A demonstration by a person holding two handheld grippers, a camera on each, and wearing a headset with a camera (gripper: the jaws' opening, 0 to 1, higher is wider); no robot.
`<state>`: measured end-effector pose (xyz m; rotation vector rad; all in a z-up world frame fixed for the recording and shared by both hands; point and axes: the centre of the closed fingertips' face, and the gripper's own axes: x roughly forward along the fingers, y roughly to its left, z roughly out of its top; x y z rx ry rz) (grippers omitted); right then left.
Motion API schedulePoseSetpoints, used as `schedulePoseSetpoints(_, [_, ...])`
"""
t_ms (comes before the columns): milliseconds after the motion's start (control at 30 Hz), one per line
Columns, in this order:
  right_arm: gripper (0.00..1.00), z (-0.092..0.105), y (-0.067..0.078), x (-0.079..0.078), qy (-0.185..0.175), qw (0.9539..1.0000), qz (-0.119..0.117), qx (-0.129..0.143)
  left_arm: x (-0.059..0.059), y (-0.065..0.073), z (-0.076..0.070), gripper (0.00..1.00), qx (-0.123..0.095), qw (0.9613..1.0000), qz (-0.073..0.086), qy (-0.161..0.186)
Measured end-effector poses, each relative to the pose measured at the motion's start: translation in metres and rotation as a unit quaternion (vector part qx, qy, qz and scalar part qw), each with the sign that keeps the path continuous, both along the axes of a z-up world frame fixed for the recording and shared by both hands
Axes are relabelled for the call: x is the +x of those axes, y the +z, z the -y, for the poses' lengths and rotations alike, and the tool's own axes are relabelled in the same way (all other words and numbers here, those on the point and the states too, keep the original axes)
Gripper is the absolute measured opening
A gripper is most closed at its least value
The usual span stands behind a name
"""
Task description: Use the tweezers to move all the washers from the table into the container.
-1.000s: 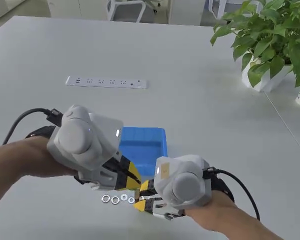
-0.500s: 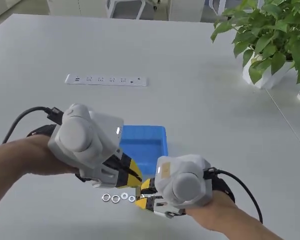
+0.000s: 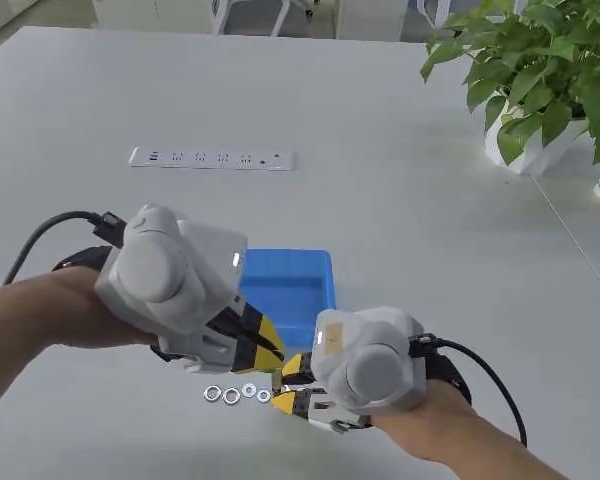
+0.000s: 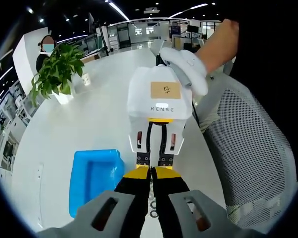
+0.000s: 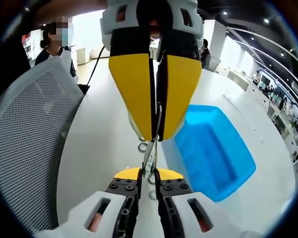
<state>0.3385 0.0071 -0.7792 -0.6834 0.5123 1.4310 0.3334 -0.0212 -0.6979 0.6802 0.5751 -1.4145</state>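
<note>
On the pale grey tabletop (image 3: pixel 400 230), the head view has both tools low and close to the person. The white left gripper (image 3: pixel 265 348) points its yellow-tipped jaws down and inward. The white right gripper (image 3: pixel 292 385) meets it tip to tip. Four small silver ring washers (image 3: pixel 231 396) lie in a short row on the table, just beside the jaw tips. The shallow blue plastic container (image 3: pixel 285 258) sits just behind them and looks to hold nothing. A white power strip (image 3: pixel 212 160) lies well apart. A potted green plant (image 3: pixel 540 70) stands at the far corner.

From the left gripper view, the left gripper (image 4: pixel 150 173) has its jaws pressed narrow. The right gripper (image 4: pixel 151 161) faces it nose to nose. The container (image 4: pixel 82 183) lies to one side, and washers (image 4: pixel 153 213) show beneath the tips.

From the right gripper view, thin steel tweezers (image 5: pixel 150 158) run down out of the left gripper (image 5: pixel 156 135), which is clamped on them. Their lower end sits between the narrow jaws of the right gripper (image 5: pixel 149 174), which appear to pinch it. Washers (image 5: pixel 142 147) lie below, with the container (image 5: pixel 213 148) just beside.

My reading is that the tweezers are being positioned over the row and no washer is picked up yet. The next move calls for lowering the points onto one ring, squeezing gently, then lifting it over the blue rim.
</note>
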Motion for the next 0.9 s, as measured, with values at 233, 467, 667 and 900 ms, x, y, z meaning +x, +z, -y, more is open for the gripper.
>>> schedulePoseSetpoints(233, [0.13, 0.0011, -0.0031, 0.0015, -0.001, 1.0, 0.001, -0.005, 0.0016, -0.0028, -0.0016, 0.06, 0.006, 1.0, 0.001, 0.0])
schedulePoseSetpoints(467, [0.13, 0.0018, -0.0032, 0.0019, -0.005, 1.0, 0.002, -0.003, 0.002, -0.0035, 0.0001, 0.05, 0.003, 1.0, 0.0, -0.005])
schedulePoseSetpoints(667, [0.13, 0.0039, 0.0006, 0.0024, -0.012, 0.9999, 0.001, -0.004, 0.0033, -0.0034, 0.003, 0.05, -0.001, 1.0, 0.0, -0.007])
schedulePoseSetpoints(900, [0.13, 0.005, 0.003, 0.0026, -0.025, 0.9996, -0.008, -0.007, 0.0046, -0.0043, 0.0047, 0.05, -0.005, 1.0, 0.001, -0.004])
